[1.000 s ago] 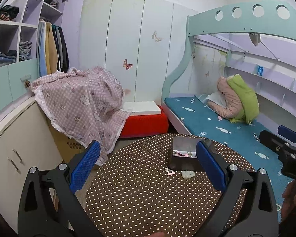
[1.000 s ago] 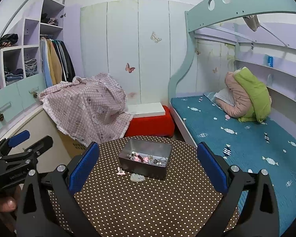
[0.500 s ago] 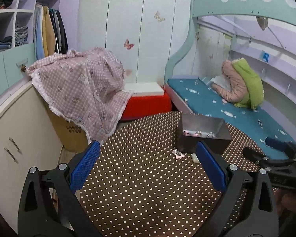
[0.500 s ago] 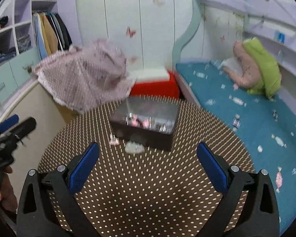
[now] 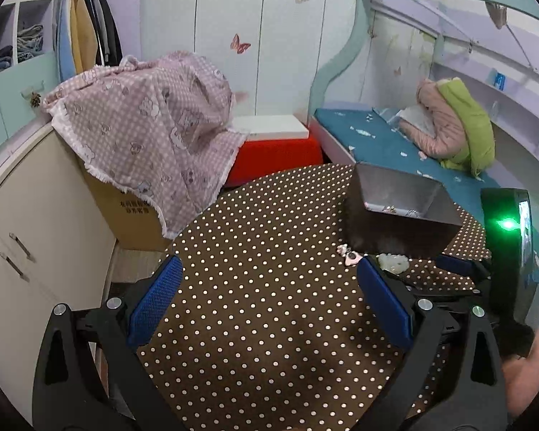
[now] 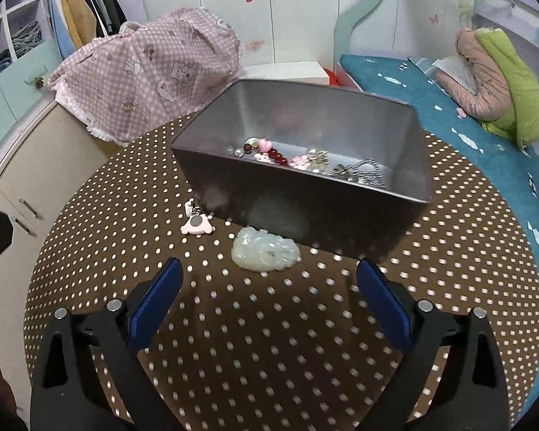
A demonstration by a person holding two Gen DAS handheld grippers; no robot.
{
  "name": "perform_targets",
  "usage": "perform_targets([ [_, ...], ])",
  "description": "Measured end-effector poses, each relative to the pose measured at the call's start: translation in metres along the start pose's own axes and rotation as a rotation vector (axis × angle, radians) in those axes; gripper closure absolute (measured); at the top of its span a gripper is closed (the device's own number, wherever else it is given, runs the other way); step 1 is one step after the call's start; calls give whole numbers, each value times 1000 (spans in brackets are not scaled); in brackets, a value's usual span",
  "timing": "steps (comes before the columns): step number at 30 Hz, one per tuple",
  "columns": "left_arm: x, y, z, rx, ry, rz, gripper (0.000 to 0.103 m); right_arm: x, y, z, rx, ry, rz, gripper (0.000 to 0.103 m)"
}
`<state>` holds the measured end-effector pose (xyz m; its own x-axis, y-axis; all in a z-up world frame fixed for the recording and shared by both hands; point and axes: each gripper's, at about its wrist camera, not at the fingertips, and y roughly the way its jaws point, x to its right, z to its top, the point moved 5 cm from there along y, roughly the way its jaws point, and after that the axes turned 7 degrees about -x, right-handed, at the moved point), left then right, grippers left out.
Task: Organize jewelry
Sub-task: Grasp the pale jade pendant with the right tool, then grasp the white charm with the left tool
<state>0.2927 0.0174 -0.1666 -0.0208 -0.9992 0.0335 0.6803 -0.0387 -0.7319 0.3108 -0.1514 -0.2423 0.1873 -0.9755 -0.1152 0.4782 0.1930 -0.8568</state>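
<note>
right gripper (image 6: 267,287) fingers closing, nothing between | left gripper (image 5: 269,287) fingers released, empty | jade pendant (image 6: 266,254), pink charm (image 6: 197,225) just before metal tin (image 6: 305,208) on bench (image 6: 269,341)

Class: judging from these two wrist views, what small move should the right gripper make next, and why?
Probably ease the right gripper forward and down around the pale jade pendant: it lies outside the metal box, just ahead of the closing jaws, with nothing between them yet.
</note>
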Motion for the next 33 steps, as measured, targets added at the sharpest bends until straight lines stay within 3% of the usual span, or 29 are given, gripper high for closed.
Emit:
perform_targets([
  [2, -2, 8, 0, -11, -3, 1, 6, -4, 5, 1, 13, -15, -43, 32],
  [6, -3, 22, -2, -37, -10, -8, 6, -5, 7, 3, 29, -22, -95, 43],
  [8, -1, 28, -1, -47, -9, -19, 6, -1, 6, 4, 36, -28, -98, 61],
  [19, 41, 86, 9, -144, 84, -101, 6, 19, -10, -13, 33, -19, -39, 63],
  [27, 69, 130, 10, -218, 116, -101, 7, 35, -18, -20, 24, 5, -20, 63],
  [30, 75, 137, 8, -226, 126, -91, 19, 37, -22, -20, 28, 9, -8, 63],
  [33, 80, 133, 10, -217, 153, -121, 43, 38, -26, -20, 34, 10, 1, 63],
])
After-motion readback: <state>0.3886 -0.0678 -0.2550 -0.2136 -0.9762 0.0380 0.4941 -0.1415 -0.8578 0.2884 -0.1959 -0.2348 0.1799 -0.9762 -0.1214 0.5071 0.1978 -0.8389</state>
